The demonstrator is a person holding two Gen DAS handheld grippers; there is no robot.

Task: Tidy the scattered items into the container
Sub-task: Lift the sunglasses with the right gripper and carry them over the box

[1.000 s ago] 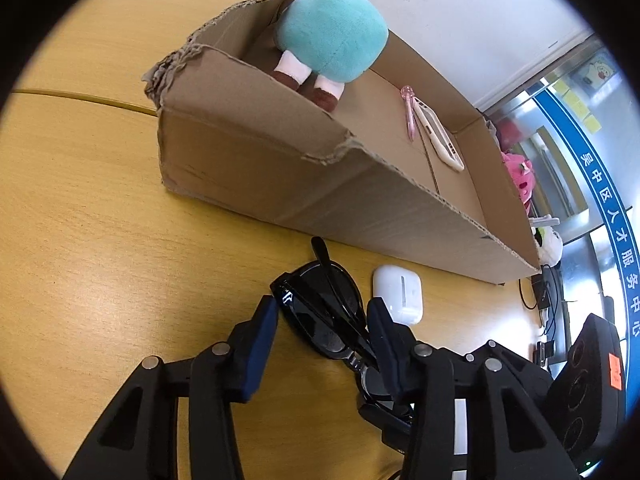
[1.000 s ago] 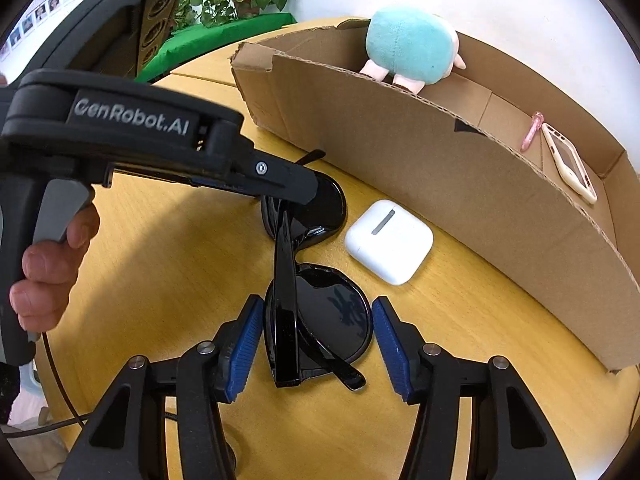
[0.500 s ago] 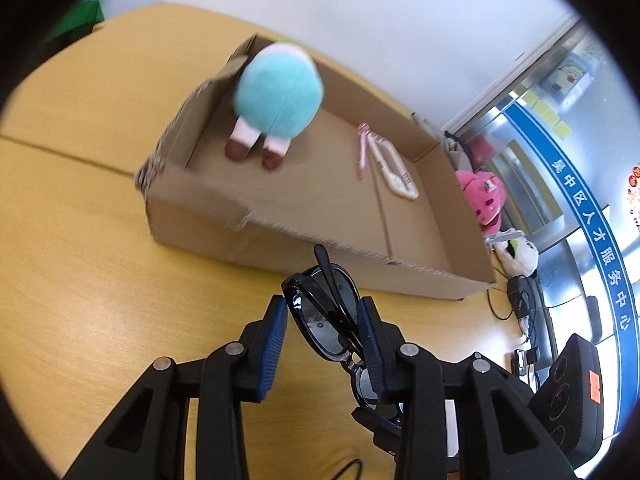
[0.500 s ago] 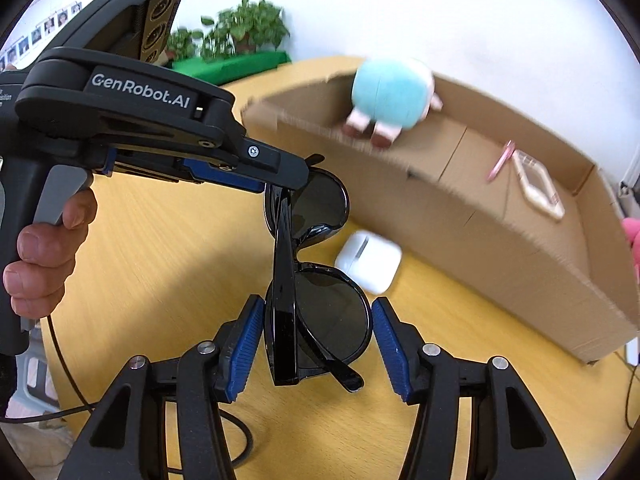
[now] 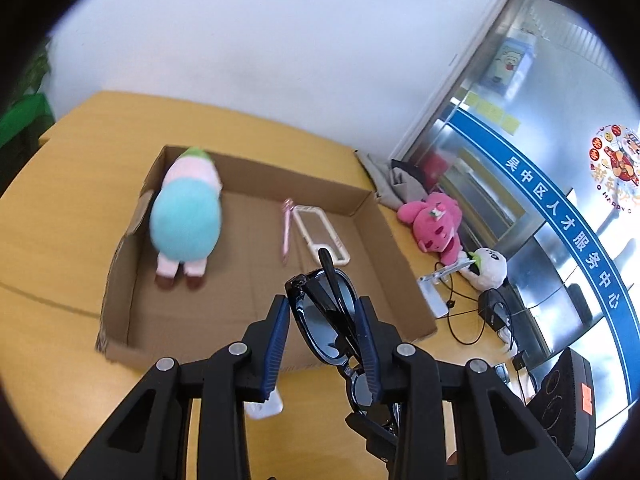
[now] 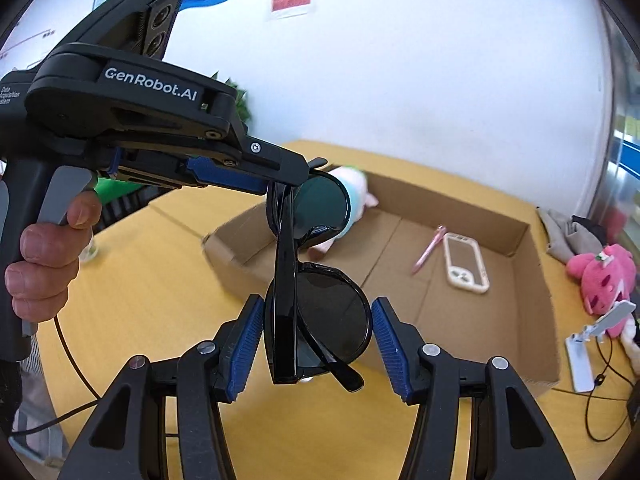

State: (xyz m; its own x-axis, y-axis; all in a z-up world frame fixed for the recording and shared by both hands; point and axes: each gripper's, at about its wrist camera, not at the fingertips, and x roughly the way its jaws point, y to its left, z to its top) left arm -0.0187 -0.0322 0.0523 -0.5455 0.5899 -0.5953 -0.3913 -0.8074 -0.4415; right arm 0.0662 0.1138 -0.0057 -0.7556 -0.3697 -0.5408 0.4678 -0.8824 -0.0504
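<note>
behind sunglasses [image 6: 320, 312], plush toy [image 6: 360, 196] mostly hidden, seemingly.

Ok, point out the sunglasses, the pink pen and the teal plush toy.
sunglasses [image 6: 332, 312]: right wrist view, on the near lens.
pink pen [image 6: 428, 250]: right wrist view, mid-barrel.
teal plush toy [image 5: 186, 220]: left wrist view, on its teal back.

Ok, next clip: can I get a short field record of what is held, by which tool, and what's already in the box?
held item: folded black plastic sunglasses, clear of the wooden table
left tool: shut on one lens, jaws have just been closing
right tool: shut on the other lens
in brown cardboard box: teal plush toy, pink pen, cream phone case
on table: white earbud case
</note>
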